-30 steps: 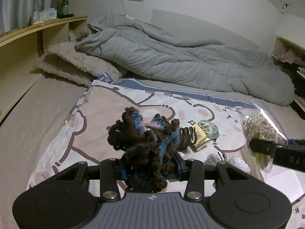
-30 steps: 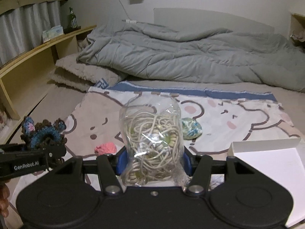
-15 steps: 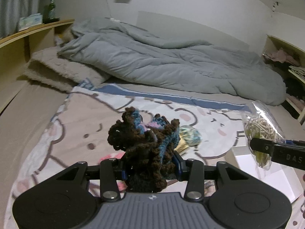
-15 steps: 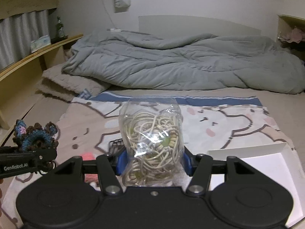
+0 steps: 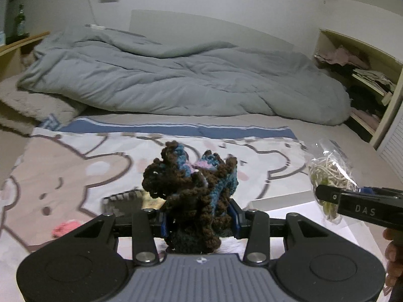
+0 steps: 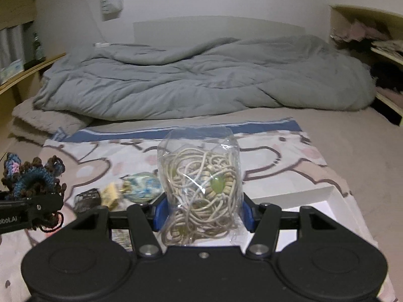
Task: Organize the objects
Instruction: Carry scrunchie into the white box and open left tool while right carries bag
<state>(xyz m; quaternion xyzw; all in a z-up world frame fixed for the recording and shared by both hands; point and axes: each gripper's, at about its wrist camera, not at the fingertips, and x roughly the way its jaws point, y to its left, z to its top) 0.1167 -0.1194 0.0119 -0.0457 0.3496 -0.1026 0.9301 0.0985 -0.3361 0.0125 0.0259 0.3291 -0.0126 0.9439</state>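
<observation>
My left gripper (image 5: 199, 220) is shut on a brown, blue and pink crocheted scrunchie (image 5: 191, 188), held above the cartoon blanket (image 5: 75, 166). It also shows at the left of the right wrist view (image 6: 32, 183). My right gripper (image 6: 201, 211) is shut on a clear plastic bag of beige cord and beads (image 6: 201, 188), held above the near edge of a white box (image 6: 325, 201). The bag also shows in the left wrist view (image 5: 330, 176), right of the scrunchie.
On the blanket lie a black hair claw (image 6: 88, 198), a yellow packet (image 6: 110, 196), a blue-green scrunchie (image 6: 143, 186) and a pink item (image 5: 65, 227). A grey duvet (image 6: 201, 80) lies behind. Shelves (image 5: 365, 75) stand at the right.
Both grippers have swung right with their loads still held. The white box is now nearer under the right gripper, and the loose items have shifted left in view.
</observation>
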